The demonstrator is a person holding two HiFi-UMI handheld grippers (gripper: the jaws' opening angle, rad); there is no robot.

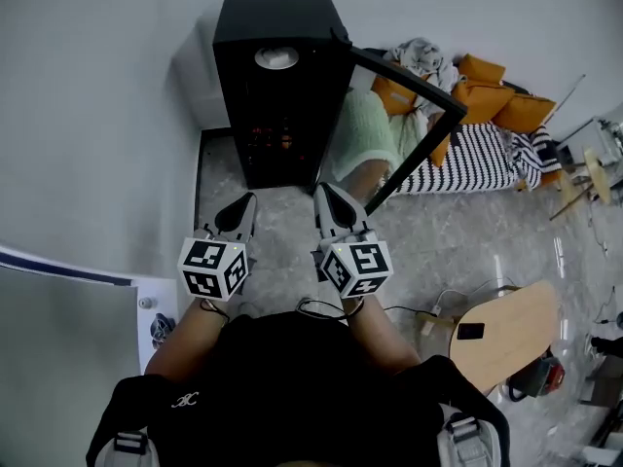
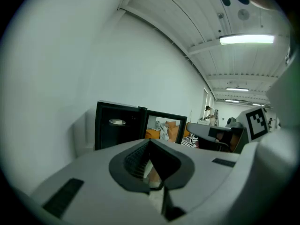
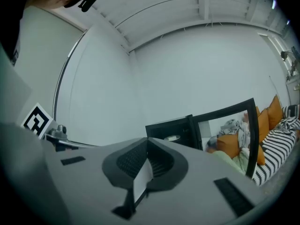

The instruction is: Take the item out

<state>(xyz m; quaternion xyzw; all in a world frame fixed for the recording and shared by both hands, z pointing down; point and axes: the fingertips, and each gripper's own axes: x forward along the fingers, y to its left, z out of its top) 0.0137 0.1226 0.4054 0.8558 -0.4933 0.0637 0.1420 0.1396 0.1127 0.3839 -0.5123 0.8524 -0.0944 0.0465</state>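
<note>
A black cabinet [image 1: 280,86] stands on the floor against the wall, with its glass door [image 1: 409,84] swung open to the right. Inside, near the top, lies a white round item [image 1: 277,57]; it also shows in the left gripper view as the white item [image 2: 117,122] and in the right gripper view as the white item [image 3: 172,138]. Something glows orange lower inside [image 1: 273,140]. My left gripper [image 1: 237,214] and right gripper [image 1: 336,207] hover side by side in front of the cabinet, apart from it. Both are shut and hold nothing; their tips meet [image 2: 150,142] [image 3: 146,141].
A low bed with orange cushions [image 1: 487,93], a striped blanket [image 1: 472,159] and a green blanket [image 1: 365,134] lies behind the open door. A round wooden table [image 1: 506,334] and cables [image 1: 443,305] are at the right. A white wall [image 1: 88,115] runs along the left.
</note>
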